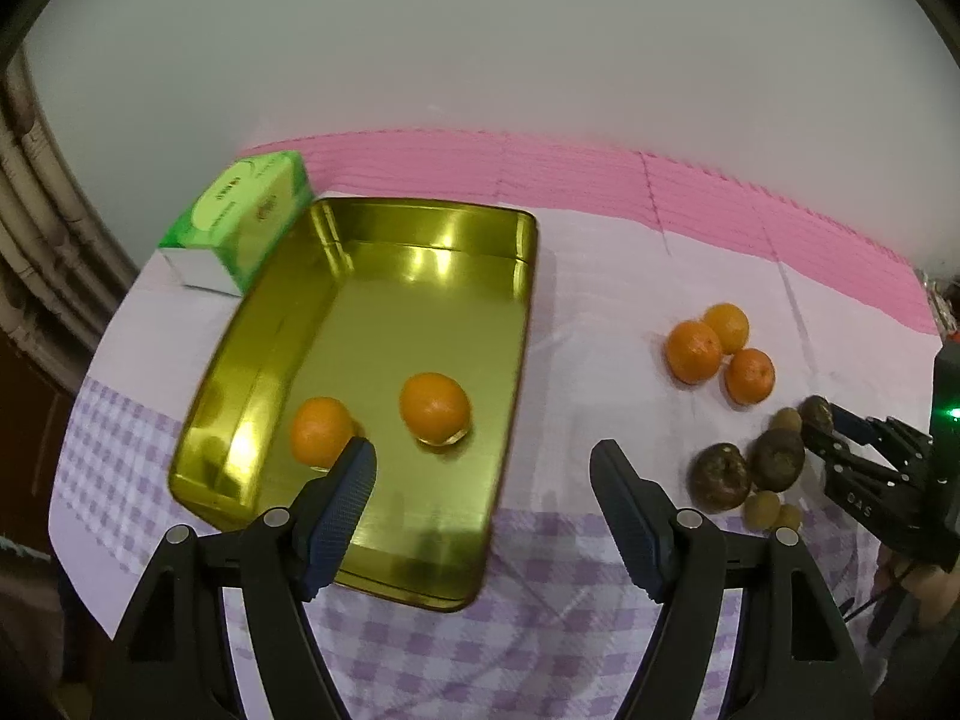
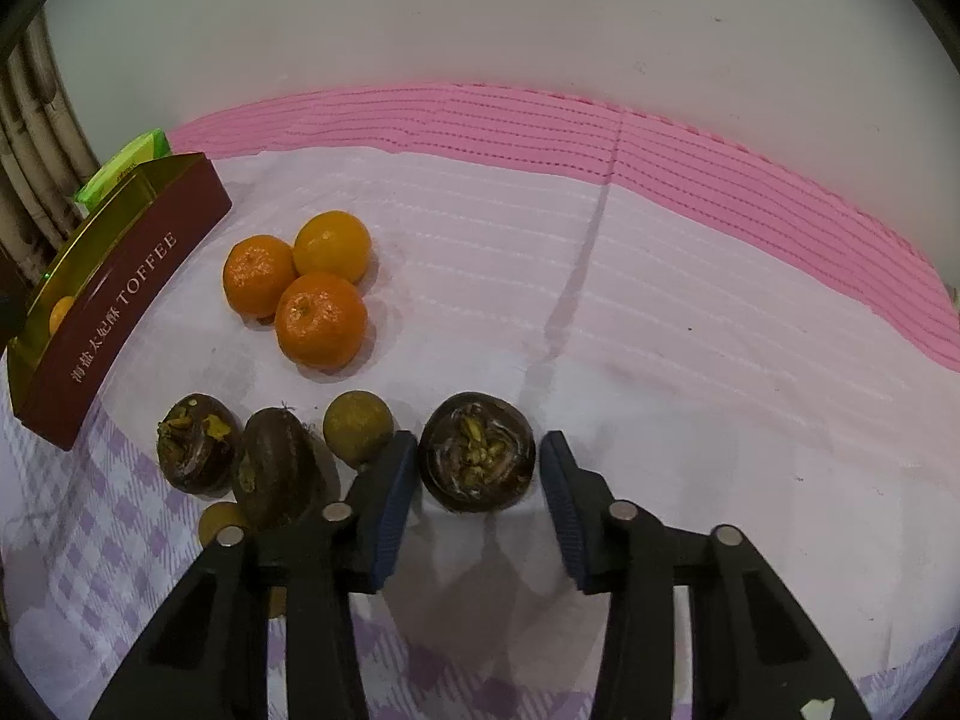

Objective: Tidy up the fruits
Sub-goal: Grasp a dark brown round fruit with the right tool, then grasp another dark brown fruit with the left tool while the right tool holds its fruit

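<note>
We're mid-sort: two oranges (image 1: 433, 408) sitting in tin (image 1: 270, 324). Left tongs (image 1: 483, 468) hanging open, empty, over tin. Right tongs (image 2: 478, 468) bracketing dark fruit (image 2: 477, 459) on table, pads not quite pressing. Next we're probably squeezing gently, then lifting.

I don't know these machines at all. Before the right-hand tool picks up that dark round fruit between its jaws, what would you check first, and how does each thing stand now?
1. Dark fruit centred in the right gripper: ok, it sits between the two jaws.
2. Jaws pressing on the fruit: not ok, a slim gap shows on each side.
3. Neighbours clear of the jaws: cannot tell; the small brown fruit lies right beside the left-side jaw.
4. Space in the gold tin: ok, only two oranges inside.
5. Left gripper out of the way: ok, open and empty over the tin's edge.
6. Three loose oranges out of the path: ok, further back on the cloth.
</note>
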Demonstrator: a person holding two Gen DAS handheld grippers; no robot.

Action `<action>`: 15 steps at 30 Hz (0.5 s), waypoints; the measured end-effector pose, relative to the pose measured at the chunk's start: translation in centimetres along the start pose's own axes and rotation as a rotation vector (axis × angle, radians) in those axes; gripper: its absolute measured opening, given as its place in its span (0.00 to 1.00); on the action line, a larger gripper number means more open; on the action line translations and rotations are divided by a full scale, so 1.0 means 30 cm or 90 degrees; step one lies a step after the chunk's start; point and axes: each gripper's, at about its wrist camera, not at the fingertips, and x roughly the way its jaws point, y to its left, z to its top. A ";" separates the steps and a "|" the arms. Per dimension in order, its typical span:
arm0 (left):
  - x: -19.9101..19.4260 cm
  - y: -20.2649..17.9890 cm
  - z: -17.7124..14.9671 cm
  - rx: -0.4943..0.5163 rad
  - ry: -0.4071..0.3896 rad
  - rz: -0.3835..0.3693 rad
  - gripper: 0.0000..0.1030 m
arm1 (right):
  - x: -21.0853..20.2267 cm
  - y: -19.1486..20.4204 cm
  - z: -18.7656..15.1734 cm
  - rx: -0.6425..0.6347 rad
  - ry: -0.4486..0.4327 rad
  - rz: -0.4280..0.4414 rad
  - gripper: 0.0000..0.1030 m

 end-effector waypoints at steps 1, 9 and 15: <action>0.003 -0.008 -0.001 0.002 0.002 -0.001 0.72 | -0.002 -0.002 -0.003 -0.003 -0.002 0.001 0.35; 0.053 -0.099 -0.031 0.025 0.033 -0.031 0.72 | 0.038 -0.063 0.066 0.006 -0.035 -0.033 0.35; 0.066 -0.171 -0.044 0.039 0.041 -0.050 0.73 | 0.086 -0.126 0.128 0.022 -0.059 -0.053 0.35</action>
